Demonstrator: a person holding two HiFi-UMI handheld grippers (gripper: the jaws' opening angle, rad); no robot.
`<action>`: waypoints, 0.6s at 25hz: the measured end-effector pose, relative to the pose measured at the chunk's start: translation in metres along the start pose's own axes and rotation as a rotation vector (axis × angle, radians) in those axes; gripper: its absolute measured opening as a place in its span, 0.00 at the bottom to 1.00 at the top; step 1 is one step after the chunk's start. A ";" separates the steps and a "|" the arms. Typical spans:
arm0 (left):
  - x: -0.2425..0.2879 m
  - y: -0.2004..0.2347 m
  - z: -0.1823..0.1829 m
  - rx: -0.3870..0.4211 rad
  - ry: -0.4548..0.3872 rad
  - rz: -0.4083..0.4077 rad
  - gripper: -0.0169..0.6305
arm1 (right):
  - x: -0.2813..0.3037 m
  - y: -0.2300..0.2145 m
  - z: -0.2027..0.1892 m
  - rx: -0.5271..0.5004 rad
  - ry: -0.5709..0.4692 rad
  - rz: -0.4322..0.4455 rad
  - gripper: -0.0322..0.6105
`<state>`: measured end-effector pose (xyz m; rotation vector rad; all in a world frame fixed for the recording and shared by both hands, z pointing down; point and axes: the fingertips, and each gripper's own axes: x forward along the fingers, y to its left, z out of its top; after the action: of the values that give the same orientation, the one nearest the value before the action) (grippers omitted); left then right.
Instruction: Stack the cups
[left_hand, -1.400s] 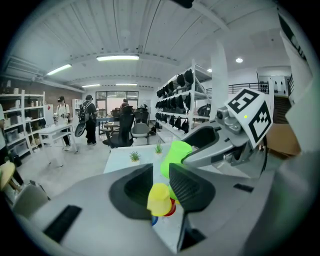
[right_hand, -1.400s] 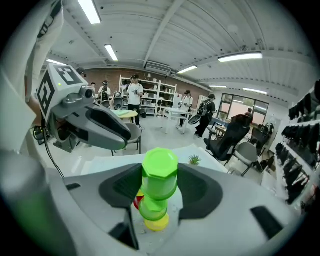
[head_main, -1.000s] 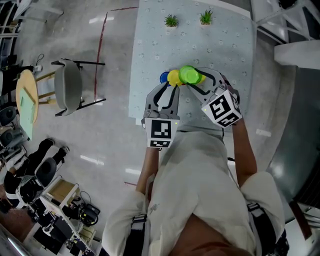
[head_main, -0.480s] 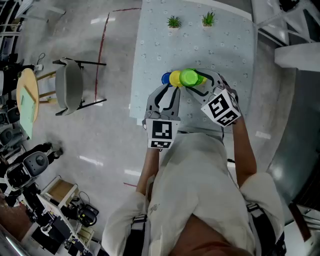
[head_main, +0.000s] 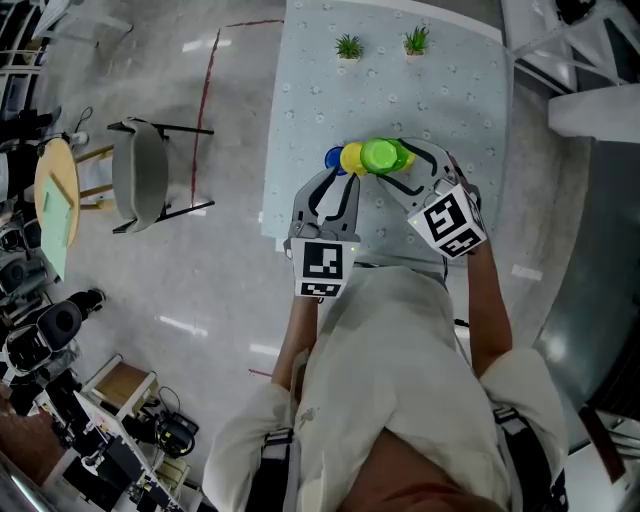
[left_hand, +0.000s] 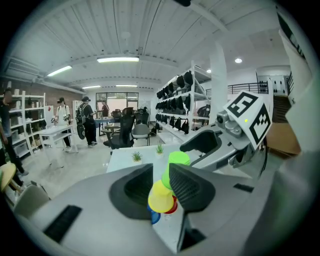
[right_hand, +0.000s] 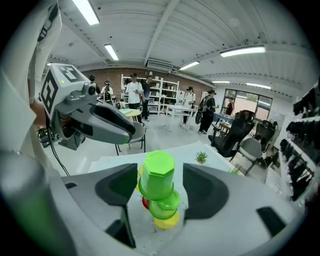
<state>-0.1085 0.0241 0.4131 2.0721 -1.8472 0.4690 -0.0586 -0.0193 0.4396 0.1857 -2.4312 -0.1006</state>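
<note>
right gripper (right_hand: 160, 187): jaws stand wide and have just been opening. the top green cup (right_hand: 157, 176) is between them, upside down, with a clear gap to each pad, so nothing is gripped. directly under it, also between the jaws, sits a second green cup (right_hand: 165, 207), and below that a lowest yellow cup (right_hand: 168, 221). a red cup (right_hand: 145, 202) shows low down, close to the jaw on this gripper's left.

left gripper (left_hand: 160, 182): jaws narrow and closed on a yellow cup (left_hand: 161, 196), which fills the gap between the pads. just under the jaw tips lie a blue cup (left_hand: 153, 217) and the red cup. beyond the tips the top green cup rises and leans towards the right gripper.

the two grippers point at each other across the cups, with their tips near. seen from overhead, the cups form a short row running from the left gripper's tips to the right gripper's tips.

all of it rests on a pale patterned table (head_main: 450, 90). two small plants (head_main: 347, 44) stand well beyond both grippers, at the far edge.
</note>
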 end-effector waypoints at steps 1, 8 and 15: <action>-0.001 0.000 0.002 0.002 -0.008 -0.003 0.19 | -0.004 -0.002 0.001 0.009 -0.011 -0.019 0.49; -0.006 -0.003 0.021 0.040 -0.089 -0.037 0.19 | -0.028 -0.010 0.018 0.089 -0.126 -0.150 0.35; -0.014 -0.001 0.039 0.076 -0.164 -0.081 0.19 | -0.051 -0.007 0.036 0.157 -0.255 -0.304 0.24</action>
<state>-0.1081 0.0191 0.3724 2.2875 -1.8517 0.3636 -0.0428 -0.0173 0.3794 0.6496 -2.6471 -0.0716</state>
